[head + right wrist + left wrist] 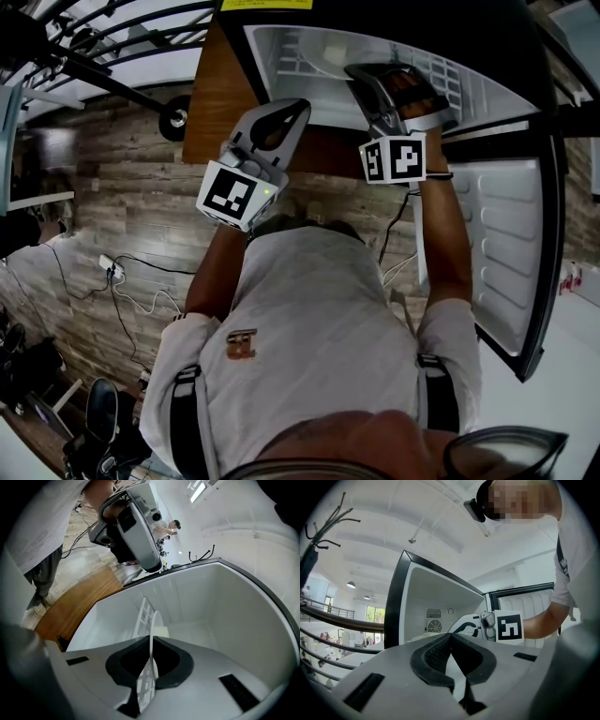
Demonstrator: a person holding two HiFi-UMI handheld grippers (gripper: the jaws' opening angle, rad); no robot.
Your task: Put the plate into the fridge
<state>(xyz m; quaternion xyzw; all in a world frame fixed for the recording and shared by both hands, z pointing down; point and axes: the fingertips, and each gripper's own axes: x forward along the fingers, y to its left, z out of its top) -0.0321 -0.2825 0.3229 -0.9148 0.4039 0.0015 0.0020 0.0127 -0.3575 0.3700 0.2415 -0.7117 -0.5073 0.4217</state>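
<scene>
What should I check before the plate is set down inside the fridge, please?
1. Grip: right hand-held gripper shut on the rim of the thin white plate: ok.
2. Black-framed white fridge door open: ok.
3. Plate inside the white fridge compartment: ok.
4. Plate resting on the white wire shelf: cannot tell.
5. Left hand-held gripper shut, empty, outside the fridge: ok.
</scene>
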